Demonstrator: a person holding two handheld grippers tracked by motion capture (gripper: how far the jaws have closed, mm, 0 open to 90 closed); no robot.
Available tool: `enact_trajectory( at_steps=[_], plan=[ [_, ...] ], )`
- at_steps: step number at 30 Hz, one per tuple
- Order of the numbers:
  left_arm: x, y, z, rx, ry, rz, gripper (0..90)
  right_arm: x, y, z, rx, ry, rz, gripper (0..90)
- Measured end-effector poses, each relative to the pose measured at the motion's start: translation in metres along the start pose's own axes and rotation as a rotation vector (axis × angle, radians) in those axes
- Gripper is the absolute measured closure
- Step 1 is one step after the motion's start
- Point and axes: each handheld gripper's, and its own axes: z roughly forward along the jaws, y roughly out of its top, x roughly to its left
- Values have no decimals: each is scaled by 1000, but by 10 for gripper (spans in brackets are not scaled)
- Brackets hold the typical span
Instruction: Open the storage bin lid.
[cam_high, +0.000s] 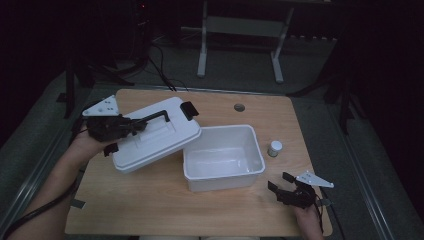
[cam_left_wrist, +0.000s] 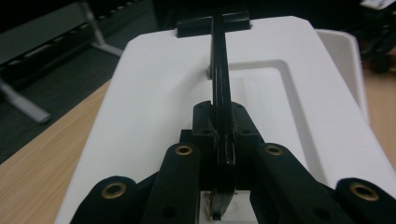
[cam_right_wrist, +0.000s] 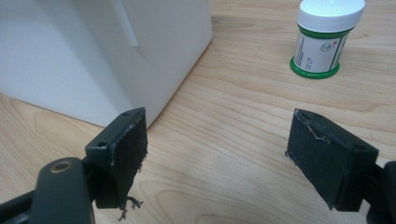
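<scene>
On the wooden tabletop (cam_high: 150, 210) my left gripper (cam_high: 131, 126) has its jaws clamped on the black handle (cam_left_wrist: 220, 70) of the white lid (cam_high: 155, 135), seemingly tilted beside the open white box (cam_high: 223, 159). My right gripper (cam_high: 286, 186) rests with jaws spread, the small jar (cam_right_wrist: 324, 39) well ahead.

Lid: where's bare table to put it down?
Bare wood lies along the near edge of the table, in front of the lid and box; also the far right corner behind the bottle. The middle is crowded.
</scene>
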Motion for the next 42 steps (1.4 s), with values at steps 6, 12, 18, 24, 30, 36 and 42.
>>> enact_trajectory(
  at_steps=[6, 12, 18, 24, 30, 36, 42],
  plan=[
    [5, -29, -17, 7, 46, -32, 836, 0, 0, 0, 2, -3, 0, 197],
    [8, -63, -27, 21, 96, -64, 836, 0, 0, 1, 4, -5, 1, 198],
    [8, -99, -22, 47, 146, -101, 835, 0, 0, 1, 4, -1, 5, 198],
    [9, -135, -9, 53, 154, -164, 835, 1, 0, 2, 7, 0, 0, 198],
    [8, -160, 7, 69, 179, -206, 835, 0, 0, 1, 6, 1, 10, 198],
    [10, -175, 20, 110, 146, -218, 835, 0, 0, 2, 13, -4, -3, 198],
    [16, -178, 21, 99, 118, -261, 835, 0, 0, 1, 15, -3, -2, 197]
  ],
)
